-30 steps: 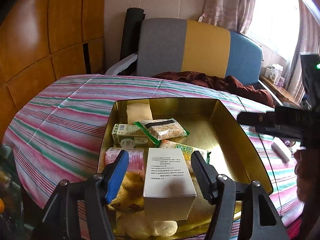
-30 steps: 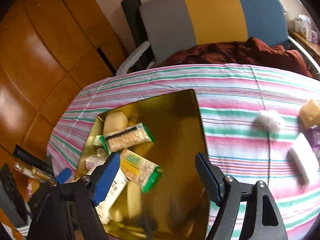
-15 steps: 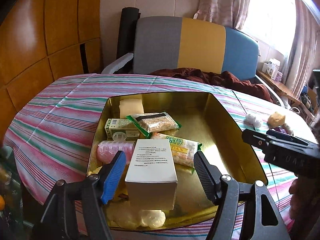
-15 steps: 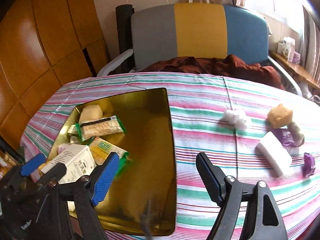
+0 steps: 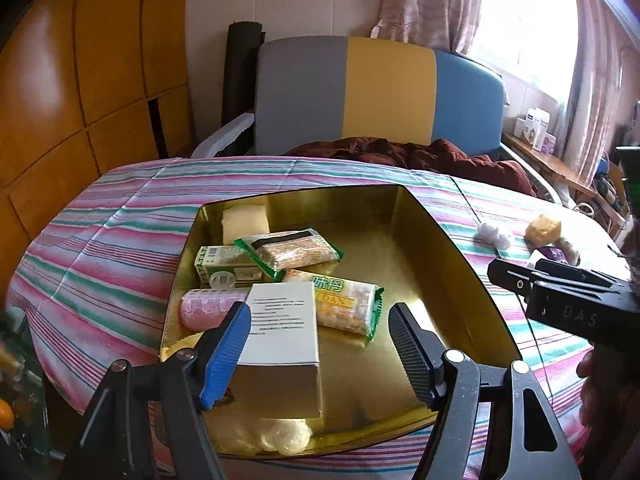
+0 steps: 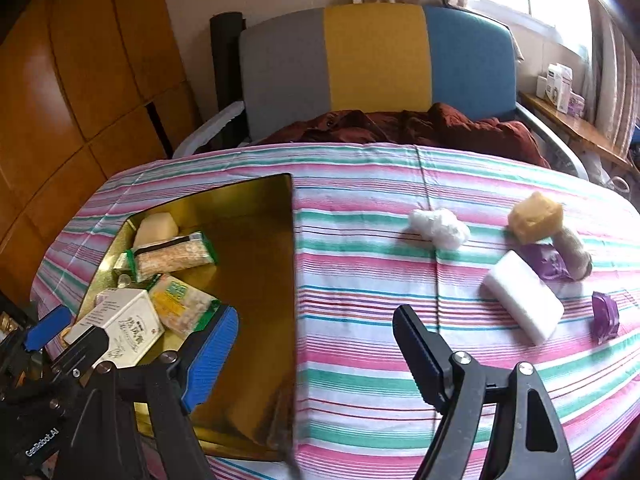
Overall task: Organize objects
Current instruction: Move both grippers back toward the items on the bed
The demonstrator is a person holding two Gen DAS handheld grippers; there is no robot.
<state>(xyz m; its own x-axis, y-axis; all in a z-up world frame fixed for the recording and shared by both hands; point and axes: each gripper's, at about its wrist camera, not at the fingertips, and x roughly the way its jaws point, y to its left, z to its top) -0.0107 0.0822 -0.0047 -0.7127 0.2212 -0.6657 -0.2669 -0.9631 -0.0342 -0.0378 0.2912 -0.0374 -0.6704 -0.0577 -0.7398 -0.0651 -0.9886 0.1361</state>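
A gold tin (image 5: 440,248) on the striped cloth holds a white carton (image 5: 280,344), two green-edged snack packs (image 5: 298,248), a pink roll (image 5: 208,312), a green box and a yellow block. My left gripper (image 5: 320,348) is open above the tin's near edge, the carton lying loose by its left finger. My right gripper (image 6: 316,344) is open over the tin's right wall (image 6: 294,280). To its right lie a white block (image 6: 522,300), a cotton wad (image 6: 438,226), a yellow sponge (image 6: 534,216) and purple packets (image 6: 604,316).
A grey, yellow and blue chair (image 6: 376,60) with a dark red cloth (image 6: 404,126) stands behind the table. Wooden panels (image 5: 80,80) are at the left. A shelf with small boxes (image 6: 560,84) is at the far right.
The left gripper has drawn back from the tin, leaving the white carton lying inside. The right gripper has swung right, bringing the loose objects on the cloth into view.
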